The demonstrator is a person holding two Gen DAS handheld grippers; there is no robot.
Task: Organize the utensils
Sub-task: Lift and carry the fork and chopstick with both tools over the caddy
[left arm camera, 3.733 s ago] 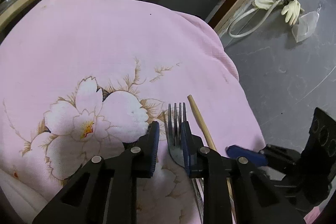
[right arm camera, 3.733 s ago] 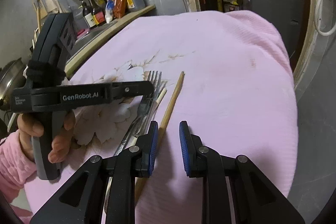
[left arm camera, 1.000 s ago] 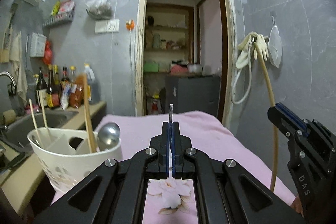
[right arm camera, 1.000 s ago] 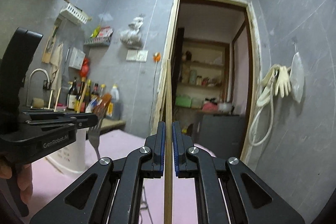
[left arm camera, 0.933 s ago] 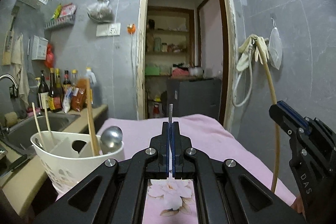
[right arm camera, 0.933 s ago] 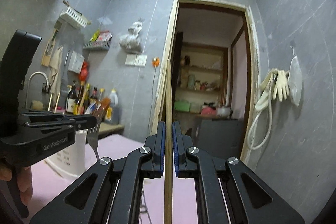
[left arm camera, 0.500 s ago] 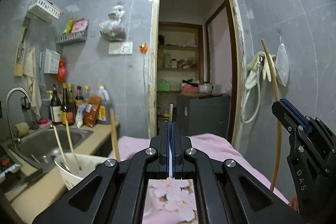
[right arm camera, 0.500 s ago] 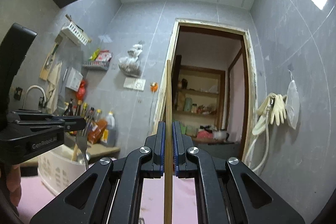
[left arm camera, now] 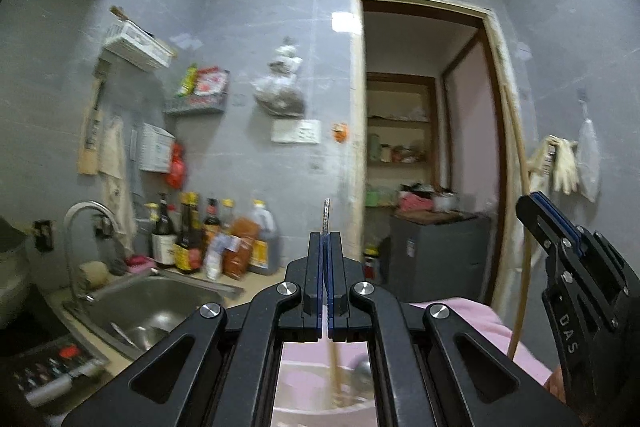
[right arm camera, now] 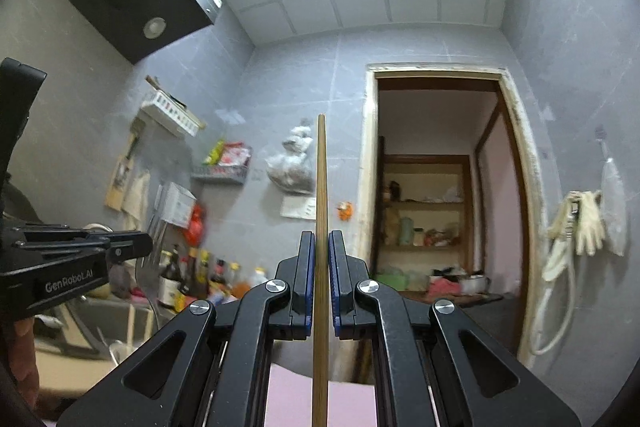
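Wooden chopstick (right arm camera: 321,227) clamped upright in right gripper (right arm camera: 321,259) — fork (left arm camera: 327,214) pinched edge-on in left gripper (left arm camera: 324,255); holder rim (left arm camera: 320,409) glimpsed below left jaws, nearer that hand.

Upright fork (left arm camera: 327,213), upright wooden chopstick (right arm camera: 321,227)

The chopstick (right arm camera: 321,267) runs off the bottom edge. Low in the left view, the fingers (left arm camera: 316,283) hide most of the blurred holder (left arm camera: 304,387); only the fork's (left arm camera: 327,215) thin edge shows.
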